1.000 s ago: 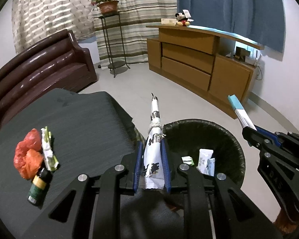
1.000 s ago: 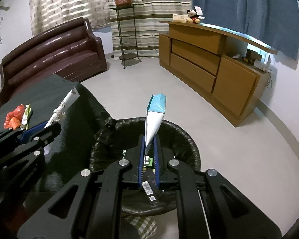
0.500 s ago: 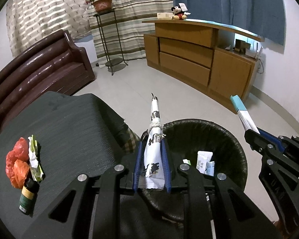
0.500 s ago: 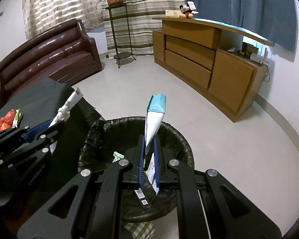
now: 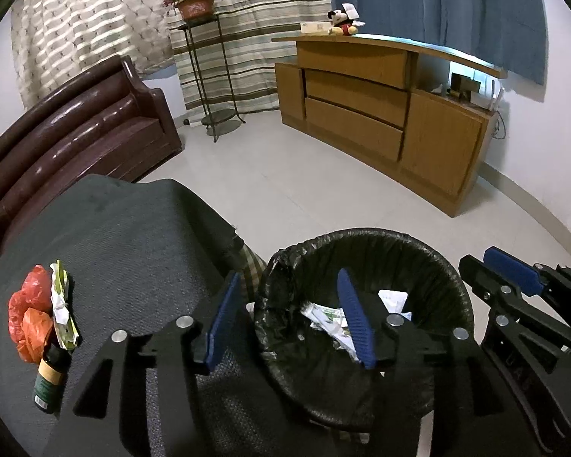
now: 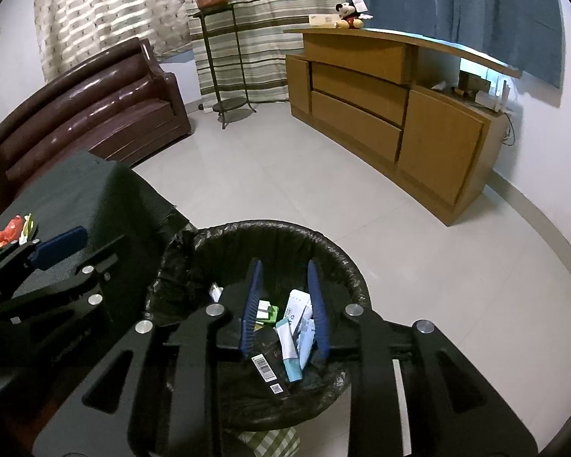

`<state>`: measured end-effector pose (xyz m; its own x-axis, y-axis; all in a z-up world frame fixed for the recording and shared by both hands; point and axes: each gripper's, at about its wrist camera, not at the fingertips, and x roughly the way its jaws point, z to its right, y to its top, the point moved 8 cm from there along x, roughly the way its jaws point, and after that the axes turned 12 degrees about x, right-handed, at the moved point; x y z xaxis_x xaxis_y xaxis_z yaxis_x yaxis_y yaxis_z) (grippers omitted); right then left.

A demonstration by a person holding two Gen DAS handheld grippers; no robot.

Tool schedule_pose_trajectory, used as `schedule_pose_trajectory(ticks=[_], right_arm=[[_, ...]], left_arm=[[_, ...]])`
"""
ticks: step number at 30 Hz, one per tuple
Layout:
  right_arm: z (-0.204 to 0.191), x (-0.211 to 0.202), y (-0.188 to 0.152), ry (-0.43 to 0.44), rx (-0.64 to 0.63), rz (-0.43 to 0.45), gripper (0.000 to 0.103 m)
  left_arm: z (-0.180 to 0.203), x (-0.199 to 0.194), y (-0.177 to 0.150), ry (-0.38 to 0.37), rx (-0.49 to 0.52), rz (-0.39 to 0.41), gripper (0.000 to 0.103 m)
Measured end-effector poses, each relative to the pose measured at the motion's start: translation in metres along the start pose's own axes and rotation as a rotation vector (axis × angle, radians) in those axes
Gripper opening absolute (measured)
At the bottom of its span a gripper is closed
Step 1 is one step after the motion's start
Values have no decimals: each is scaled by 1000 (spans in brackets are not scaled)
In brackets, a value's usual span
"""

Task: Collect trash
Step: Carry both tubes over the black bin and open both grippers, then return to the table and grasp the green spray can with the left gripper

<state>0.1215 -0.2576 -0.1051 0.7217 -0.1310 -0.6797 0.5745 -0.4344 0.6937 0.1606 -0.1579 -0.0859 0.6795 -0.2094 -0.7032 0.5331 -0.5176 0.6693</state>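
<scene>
A round bin with a black liner (image 5: 449, 262) (image 6: 338, 255) stands on the floor beside the dark table (image 5: 125, 243). My left gripper (image 5: 289, 285) is open and empty, its right finger over the bin. My right gripper (image 6: 283, 274) is open and empty above the bin. Inside lie white wrappers (image 5: 325, 320) and a white-and-teal tube (image 6: 287, 346) with other packets. On the table's left lie red-orange plastic (image 5: 28, 316), a white-green wrapper (image 5: 63, 312) and a small green bottle (image 5: 47, 379).
A brown leather sofa (image 5: 68, 129) stands behind the table. A wooden cabinet (image 5: 380, 114) stands at the far right, with a plant stand (image 5: 209, 87) by the curtains. Pale tiled floor (image 6: 323, 190) lies between them.
Both grippers opened and dropped what they held: the printed white wrapper from the left and the white-teal tube from the right now lie in the bin.
</scene>
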Motion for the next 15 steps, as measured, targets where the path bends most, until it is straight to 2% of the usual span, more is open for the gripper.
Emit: schedule_pose_trajectory(ticks=[3,10,15], right_arm=[[-1,-2,1,0,7,5,35],[-10,-5,-2,26,-6,-13,36],[-37,-7,-10,55,-44,-27,36]], left_arm=[[-2,-3,-1,-2,-9,1,56],[-15,-18,-9,1,-33,8,56],[-33,-28,-25,26,-49,-4,56]])
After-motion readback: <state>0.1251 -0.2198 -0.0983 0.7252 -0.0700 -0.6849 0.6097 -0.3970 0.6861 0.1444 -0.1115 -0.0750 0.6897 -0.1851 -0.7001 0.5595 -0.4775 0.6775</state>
